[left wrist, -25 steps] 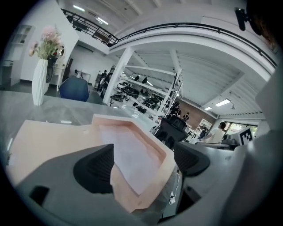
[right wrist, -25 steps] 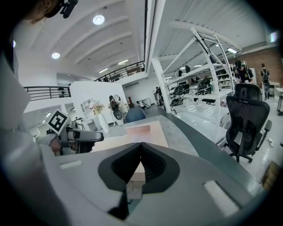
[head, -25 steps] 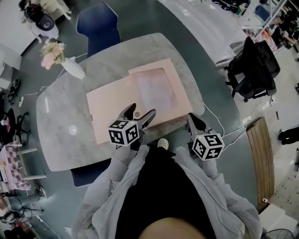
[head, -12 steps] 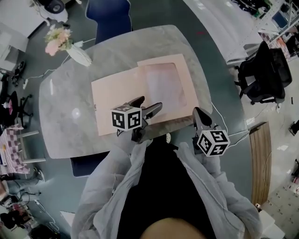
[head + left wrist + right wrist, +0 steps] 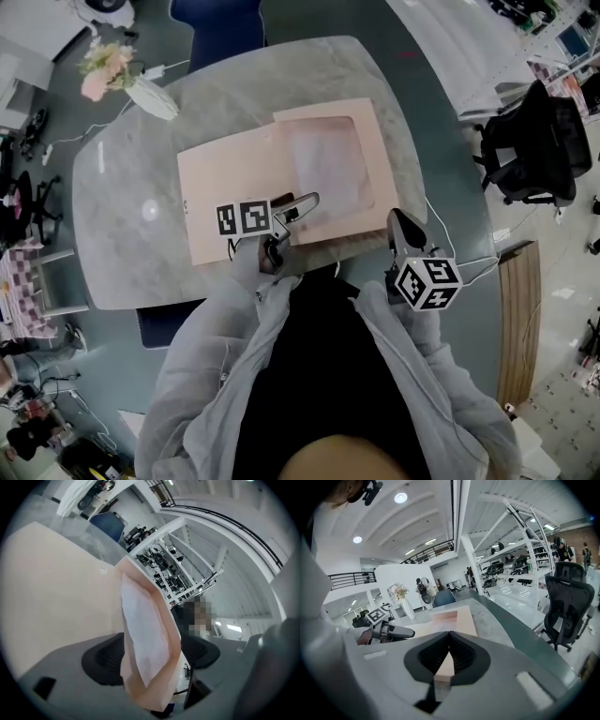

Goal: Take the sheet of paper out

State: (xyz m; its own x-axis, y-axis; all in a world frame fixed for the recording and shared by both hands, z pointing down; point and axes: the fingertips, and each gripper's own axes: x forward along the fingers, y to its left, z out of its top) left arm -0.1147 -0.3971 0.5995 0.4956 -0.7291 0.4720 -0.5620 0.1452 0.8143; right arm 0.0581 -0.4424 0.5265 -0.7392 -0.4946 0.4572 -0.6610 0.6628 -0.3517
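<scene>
**Desk** [image 5: 122,253]: grey, marbled, with rounded corners. On it we record one pink folder, flat, close to the person's edge.

**Pink folder** [image 5: 225,178]: two panels. The left one is plain. The right one is a frame with a window and overlaps the plain one.

**Sheet of paper** [image 5: 328,169]: white. It lies inside the framed panel and shows through the window. We list it as not yet out of the folder.

**Left hand-held gripper** [image 5: 295,214]: at the folder's near edge, where the two panels meet, rolled onto its side. Its jaws stand apart and have just been closing. In the left gripper view we see the framed panel's near edge, with the white sheet in it, running between the two pads [image 5: 105,660]. We cannot make out either pad pressing on it.

**Right hand-held gripper** [image 5: 396,221]: at the folder's near right corner. Its jaws are drawn together. In the right gripper view we see the pink corner pinched between them.

**Marker cubes** [image 5: 427,283]: one on each gripper, black and white squares.

**Sleeves** [image 5: 211,366]: pale grey, one reaching to each gripper.

**Surroundings:**
- A white vase of pink flowers [image 5: 141,89] stands at the desk's far left corner.
- A blue chair [image 5: 216,28] is beyond the far edge.
- A black office chair [image 5: 530,141] is on the floor to the right, well apart from the desk.
</scene>
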